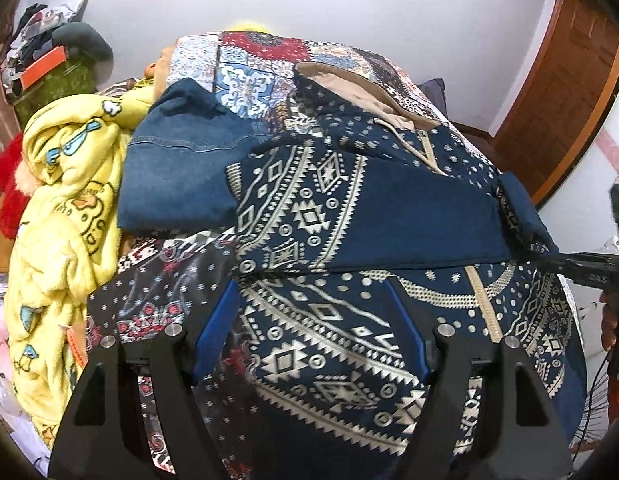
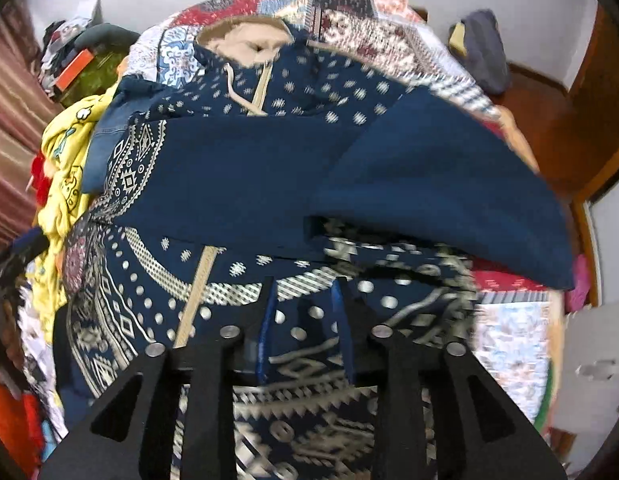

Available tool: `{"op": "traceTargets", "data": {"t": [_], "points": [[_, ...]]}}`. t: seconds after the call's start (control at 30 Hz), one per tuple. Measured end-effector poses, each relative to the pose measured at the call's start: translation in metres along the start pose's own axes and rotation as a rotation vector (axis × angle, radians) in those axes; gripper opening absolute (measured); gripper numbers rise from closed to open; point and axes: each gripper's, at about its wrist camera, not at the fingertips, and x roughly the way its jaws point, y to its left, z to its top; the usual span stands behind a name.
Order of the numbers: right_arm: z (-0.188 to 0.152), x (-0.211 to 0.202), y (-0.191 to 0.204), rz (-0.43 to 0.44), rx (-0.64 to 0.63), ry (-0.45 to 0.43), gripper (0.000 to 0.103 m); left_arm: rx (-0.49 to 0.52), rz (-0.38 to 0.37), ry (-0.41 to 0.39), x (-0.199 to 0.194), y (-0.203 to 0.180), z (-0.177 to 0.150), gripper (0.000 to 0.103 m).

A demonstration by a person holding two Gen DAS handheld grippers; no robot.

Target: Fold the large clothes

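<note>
my L gripper (image 1: 309, 332) open, empty, over patterned hoodie (image 1: 349, 220) | my R gripper (image 2: 305, 312) jaws apart, nothing pinched | sleeves folded across chest | on quilt (image 1: 245, 76)

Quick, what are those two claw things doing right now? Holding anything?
Left gripper: open, holding nothing, above the patterned navy hoodie.
Right gripper: partly open, nothing visibly pinched, over the same hoodie.
</note>
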Motion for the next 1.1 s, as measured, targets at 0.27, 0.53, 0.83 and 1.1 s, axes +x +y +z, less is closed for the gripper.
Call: {"op": "traceTargets", "data": {"t": [0.27,0.53,0.83,1.1], "points": [[0.001,-0.046,-0.078,-0.1,0.198,-0.148,0.065,0.047,-0.024,0.001,0.012,-0.031,0.011,0.072],[-0.018,-0.01,-0.196,0.047,0.675,-0.096,0.065,0.098,-0.047,0.03,0.029,-0.058,0.01,0.072],[-0.026,0.038,-0.229,0.068,0.874,-0.104,0.066,0.059,-0.042,0.072,0.049,-0.055,0.008,0.072],[-0.002,0.029,-0.226,-0.077,0.847,-0.197,0.01,0.047,-0.032,0.076,0.045,-0.046,0.002,0.072]]}}
